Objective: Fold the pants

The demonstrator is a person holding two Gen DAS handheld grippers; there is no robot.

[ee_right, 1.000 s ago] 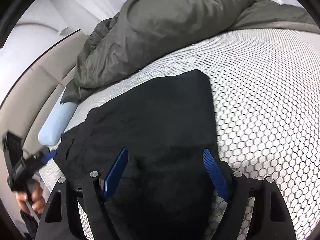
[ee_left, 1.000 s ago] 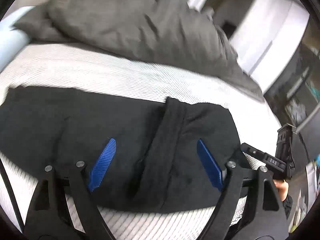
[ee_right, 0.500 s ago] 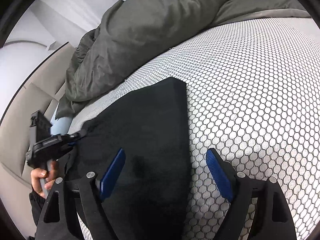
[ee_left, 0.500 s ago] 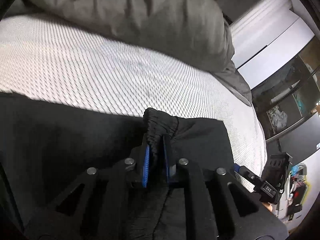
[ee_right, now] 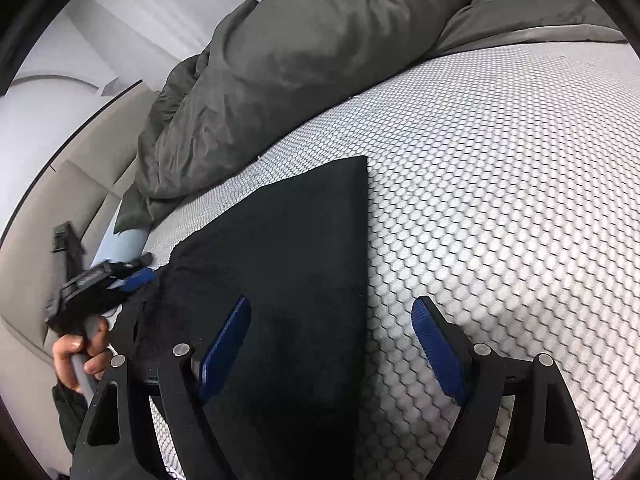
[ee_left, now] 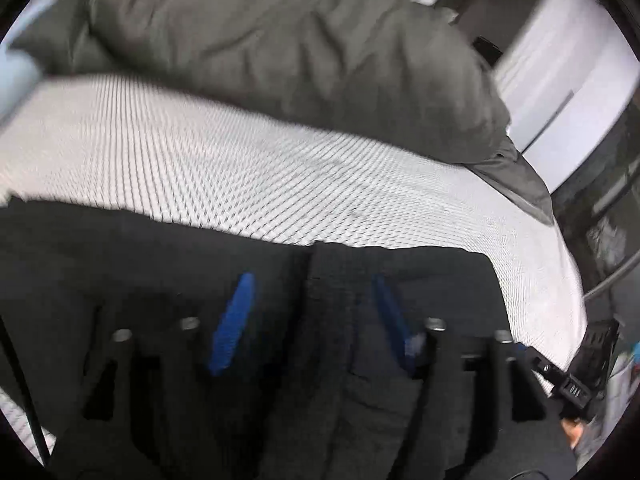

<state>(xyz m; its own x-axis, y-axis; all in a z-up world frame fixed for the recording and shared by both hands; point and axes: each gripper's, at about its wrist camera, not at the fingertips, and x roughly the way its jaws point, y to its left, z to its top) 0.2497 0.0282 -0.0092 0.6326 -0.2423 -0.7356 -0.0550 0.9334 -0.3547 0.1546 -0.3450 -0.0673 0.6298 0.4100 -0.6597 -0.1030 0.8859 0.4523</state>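
Black pants (ee_left: 120, 264) lie folded flat on the white mesh mattress (ee_left: 200, 160). My left gripper (ee_left: 312, 280) hangs just over their raised waistband ridge (ee_left: 332, 320); its jaws are opening, the ridge lies between the blue pads and they do not press on it. The right wrist view shows the pants (ee_right: 300, 240) as a dark slab with a straight right edge. My right gripper (ee_right: 332, 302) stands open astride that edge, one pad over cloth, the other over the mattress (ee_right: 500, 200). The left gripper (ee_right: 132, 276) shows at the pants' left end, held by a hand (ee_right: 76, 356).
A crumpled grey duvet (ee_left: 280, 48) is heaped along the far side of the bed (ee_right: 300, 60). A light-blue pillow (ee_right: 120, 244) lies by the beige headboard (ee_right: 60, 184). The right gripper (ee_left: 576, 384) shows at the mattress's right edge, with white cabinets beyond.
The left gripper shut on the waistband ridge half a second ago and has since spread its jaws and drawn back. The right gripper stayed open and slid slightly right, over the pants' edge.
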